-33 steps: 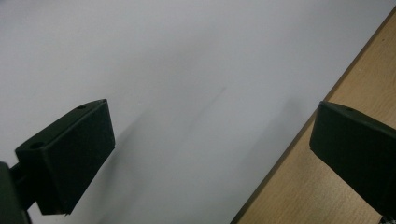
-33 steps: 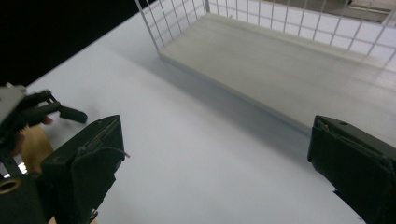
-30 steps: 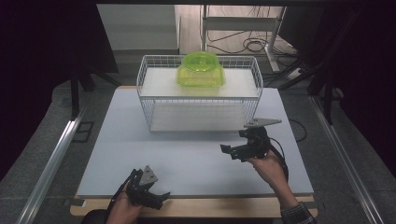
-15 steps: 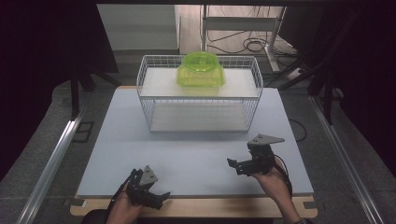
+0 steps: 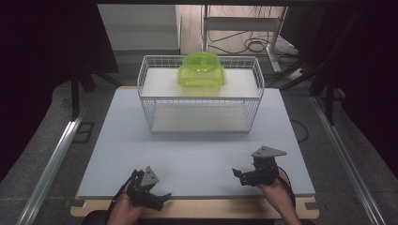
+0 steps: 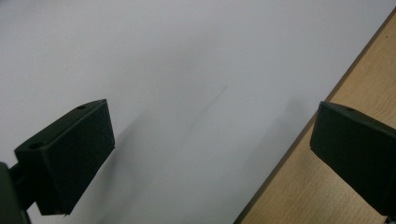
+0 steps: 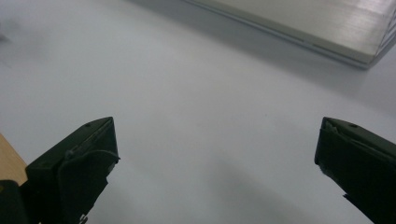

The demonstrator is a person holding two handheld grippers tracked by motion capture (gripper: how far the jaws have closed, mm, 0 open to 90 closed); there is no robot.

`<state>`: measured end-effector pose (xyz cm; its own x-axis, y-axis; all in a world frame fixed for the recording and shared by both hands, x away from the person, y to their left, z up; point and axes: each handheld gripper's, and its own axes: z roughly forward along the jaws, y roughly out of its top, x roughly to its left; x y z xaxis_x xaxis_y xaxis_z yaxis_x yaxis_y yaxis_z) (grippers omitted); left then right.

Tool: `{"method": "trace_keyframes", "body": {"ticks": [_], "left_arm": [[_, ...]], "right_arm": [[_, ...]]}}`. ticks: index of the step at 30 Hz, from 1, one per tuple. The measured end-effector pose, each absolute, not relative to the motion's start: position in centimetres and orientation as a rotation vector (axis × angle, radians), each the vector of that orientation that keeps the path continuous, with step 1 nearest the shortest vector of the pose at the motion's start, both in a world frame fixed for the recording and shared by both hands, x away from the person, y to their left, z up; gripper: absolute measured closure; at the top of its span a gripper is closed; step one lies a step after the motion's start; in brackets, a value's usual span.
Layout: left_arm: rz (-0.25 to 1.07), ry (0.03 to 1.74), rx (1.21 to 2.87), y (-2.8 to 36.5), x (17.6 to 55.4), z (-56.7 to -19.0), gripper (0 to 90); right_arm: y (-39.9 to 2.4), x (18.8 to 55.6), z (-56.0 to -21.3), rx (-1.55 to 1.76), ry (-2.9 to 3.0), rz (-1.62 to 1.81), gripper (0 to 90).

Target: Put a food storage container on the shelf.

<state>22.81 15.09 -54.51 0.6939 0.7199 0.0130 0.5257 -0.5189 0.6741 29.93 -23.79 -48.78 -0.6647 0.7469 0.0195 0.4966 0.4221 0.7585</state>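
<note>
A translucent green plastic container (image 5: 202,70) sits on the upper shelf of a white wire rack (image 5: 201,96) at the back of the white mat (image 5: 192,150). My left gripper (image 5: 157,197) rests at the mat's front edge, held by a hand, jaws wide apart with nothing between them (image 6: 210,154). My right gripper (image 5: 240,175) hovers low over the mat's front right, also open and empty (image 7: 215,158). Both are well in front of the rack.
The mat lies on a wooden table whose edge (image 6: 336,186) shows under the left gripper. The rack's lower shelf (image 7: 317,23) lies ahead of the right gripper. Metal rails (image 5: 51,164) and dark curtains flank the table; cables lie on the floor behind.
My right gripper has drawn back from near the rack toward the front edge of the mat and lowered. The left gripper has stayed in place.
</note>
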Motion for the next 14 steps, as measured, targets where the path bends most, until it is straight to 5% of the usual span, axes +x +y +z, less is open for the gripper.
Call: {"method": "trace_keyframes", "body": {"ticks": [14], "left_arm": [[0.382, 0.945, 2.247, 15.0, 22.8, -54.5, 0.0]], "right_arm": [[-23.5, 29.0, -51.3, 1.065, 2.449, 0.940, 0.0]]}}
